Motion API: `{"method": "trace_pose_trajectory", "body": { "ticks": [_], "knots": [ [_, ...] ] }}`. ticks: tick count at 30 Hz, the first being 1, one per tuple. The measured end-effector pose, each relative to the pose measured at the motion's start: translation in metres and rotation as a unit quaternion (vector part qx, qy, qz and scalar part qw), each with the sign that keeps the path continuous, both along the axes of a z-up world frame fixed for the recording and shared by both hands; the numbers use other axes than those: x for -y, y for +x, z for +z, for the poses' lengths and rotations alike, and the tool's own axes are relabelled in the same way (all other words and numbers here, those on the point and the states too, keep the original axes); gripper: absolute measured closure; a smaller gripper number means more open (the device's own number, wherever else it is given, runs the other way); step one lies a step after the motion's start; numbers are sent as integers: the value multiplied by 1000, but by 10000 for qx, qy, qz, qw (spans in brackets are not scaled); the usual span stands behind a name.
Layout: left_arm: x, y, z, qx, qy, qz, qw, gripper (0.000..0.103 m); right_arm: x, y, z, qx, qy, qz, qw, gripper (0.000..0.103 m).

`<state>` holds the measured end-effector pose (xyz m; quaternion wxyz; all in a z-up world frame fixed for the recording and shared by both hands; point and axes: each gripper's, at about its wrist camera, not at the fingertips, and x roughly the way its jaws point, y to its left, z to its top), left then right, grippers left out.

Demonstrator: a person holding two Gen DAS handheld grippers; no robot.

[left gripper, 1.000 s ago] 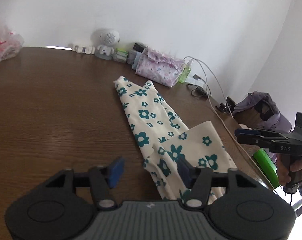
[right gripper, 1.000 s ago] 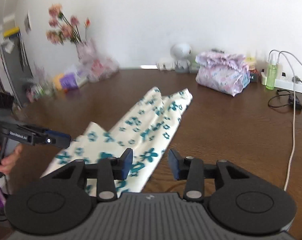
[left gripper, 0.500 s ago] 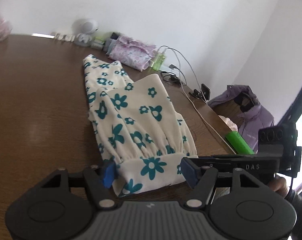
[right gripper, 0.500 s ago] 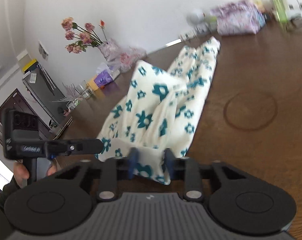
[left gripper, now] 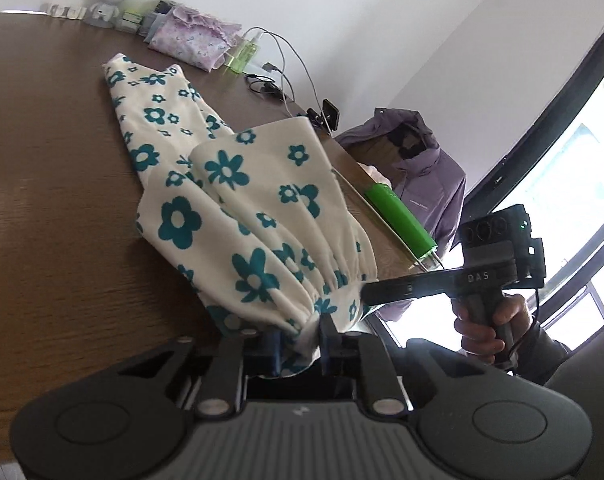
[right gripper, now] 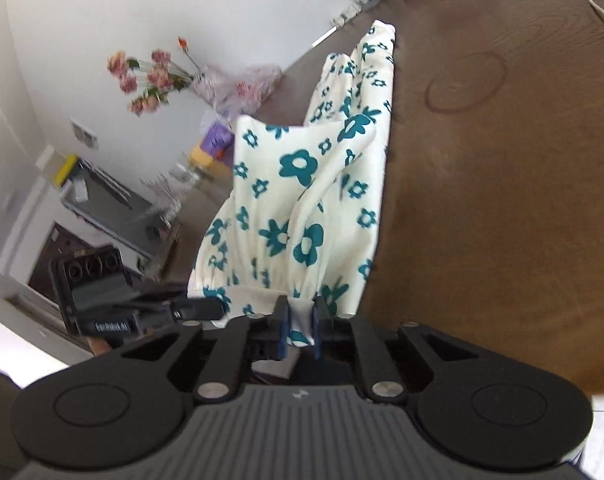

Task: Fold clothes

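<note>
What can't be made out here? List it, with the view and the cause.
- Left wrist view: the near hem of the cream cloth with teal flowers sinks behind the left gripper.
- Right wrist view: the bunched waistband under the right gripper is hidden by its body.
- Right wrist view: the shelf clutter is blurred.

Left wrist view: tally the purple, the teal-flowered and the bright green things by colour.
Purple: 2, cloth bundle, jacket
Teal-flowered: 1, garment
Bright green: 2, spray bottle, cylinder
Total: 5
</note>
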<state>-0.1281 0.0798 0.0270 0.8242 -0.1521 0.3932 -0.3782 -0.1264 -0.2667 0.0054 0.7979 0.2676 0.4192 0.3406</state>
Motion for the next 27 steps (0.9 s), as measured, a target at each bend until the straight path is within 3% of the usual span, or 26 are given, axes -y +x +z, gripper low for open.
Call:
{"method": "trace_pose_trajectory", "body": {
  "ticks": [2, 4, 6, 9, 11, 12, 13, 14, 15, 18, 20, 23, 27],
  "knots": [
    [-8, 0, 7, 107, -15, 379, 9992, 62, 4, -8, 14, 305, -234, -159, 9991, 79],
    [-12, 6, 18, 271, -114, 734, 9969, 50, 5, -10, 29, 724, -469, -399, 9955, 71],
    [-6, 17, 24, 180, 1, 1055, 9943, 48, 0, -4, 39, 998, -687, -564, 9910, 71],
    [10, 36, 26, -125, 200, 1243, 9920, 48, -11, 10, 39, 1042, -830, -679, 9888, 68],
    [19, 45, 21, -193, 290, 1211, 9920, 55, -18, 19, 30, 996, -931, -652, 9885, 68],
    [23, 49, 17, -189, 345, 1201, 9920, 65, -21, 24, 25, 947, -972, -659, 9886, 69],
    [24, 52, 15, -212, 318, 1209, 9919, 87, -22, 28, 20, 886, -970, -668, 9891, 76],
    [20, 50, 16, -152, 121, 1207, 9925, 92, -21, 30, 14, 784, -807, -680, 9913, 86],
    [17, 48, 17, -86, -89, 1204, 9926, 92, -19, 32, 9, 689, -643, -683, 9932, 98],
    [7, 42, 18, 50, -685, 1181, 9906, 94, -13, 32, 6, 611, -139, -566, 9964, 99],
    [9, 48, 9, -146, -605, 1270, 9899, 95, -12, 33, 5, 553, 25, -547, 9970, 99],
    [10, 55, -6, -381, -230, 1523, 9873, 94, -24, 40, -1, 544, -483, -566, 9957, 98],
    [9, 55, -9, -231, -28, 1587, 9871, 86, -32, 41, 4, 851, -1067, -669, 9884, 86]
  ]
}}
